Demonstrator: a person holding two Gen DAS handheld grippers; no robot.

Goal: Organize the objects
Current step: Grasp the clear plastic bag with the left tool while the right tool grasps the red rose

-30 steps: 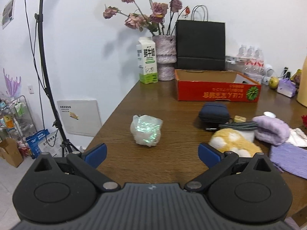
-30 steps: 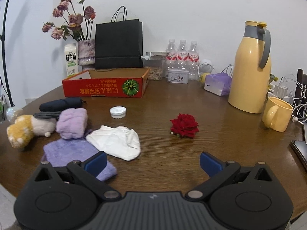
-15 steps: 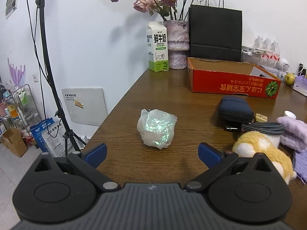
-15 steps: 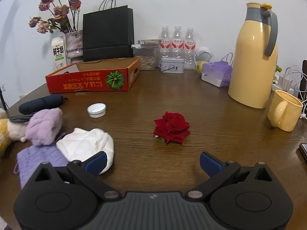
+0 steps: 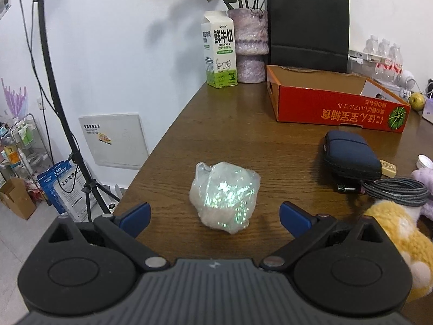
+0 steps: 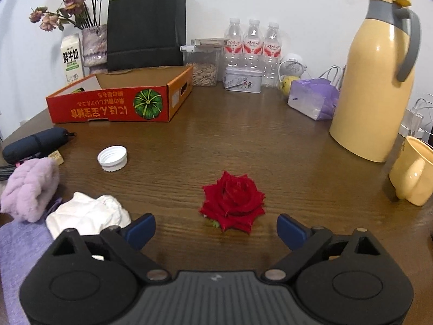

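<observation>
Red rose [image 6: 233, 201] ahead of released right tool [image 6: 216, 227] (jaws just narrowing); left tool [image 5: 215, 218] released.

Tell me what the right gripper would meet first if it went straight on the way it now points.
Most likely the red rose: it lies on the table straight ahead of the open right gripper, with nothing between them. Depth is hard to judge.

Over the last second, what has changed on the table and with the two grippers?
Both grippers advanced. The left gripper closed in on the iridescent bag, jaws open; the right gripper neared the red rose, its jaws just closing slightly, not touching it. Nothing grasped. The red box and other items stayed put.
</observation>
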